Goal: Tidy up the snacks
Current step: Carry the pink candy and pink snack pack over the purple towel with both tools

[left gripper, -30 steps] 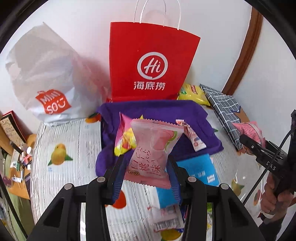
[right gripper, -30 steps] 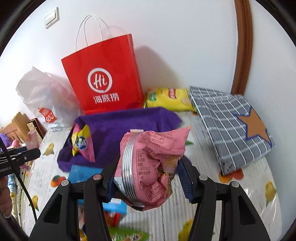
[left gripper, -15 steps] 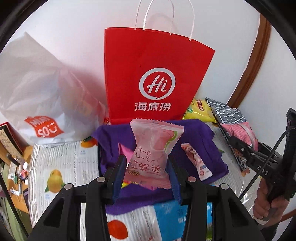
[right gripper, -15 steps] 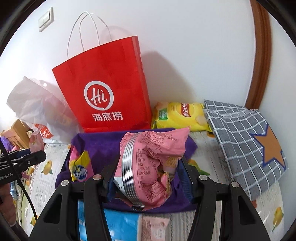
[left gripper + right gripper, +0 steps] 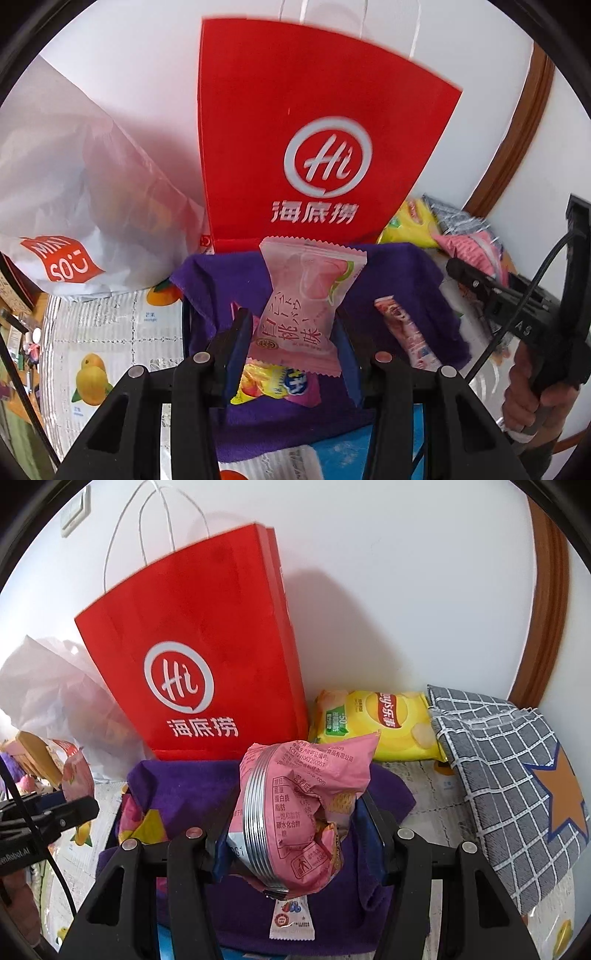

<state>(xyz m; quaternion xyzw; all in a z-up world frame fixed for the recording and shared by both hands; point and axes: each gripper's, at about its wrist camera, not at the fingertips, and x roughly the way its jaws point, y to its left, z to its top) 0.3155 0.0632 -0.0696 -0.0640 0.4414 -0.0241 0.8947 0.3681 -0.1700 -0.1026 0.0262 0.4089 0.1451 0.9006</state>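
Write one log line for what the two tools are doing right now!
left tool: shut on peach snack | right tool: shut on pink bag | both above purple cloth | facing red bag

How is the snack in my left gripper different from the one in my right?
The peach packet in the left gripper is pale pink, flat and smooth; the pink bag in the right gripper is deeper pink, puffy and crumpled, with a silver seam. Both are held upright, clamped between blue pads, facing the red bag.

grey checked cloth with orange star (image 5: 506, 775) at right | brown door frame (image 5: 546, 602) behind | light switch (image 5: 75, 515) on wall
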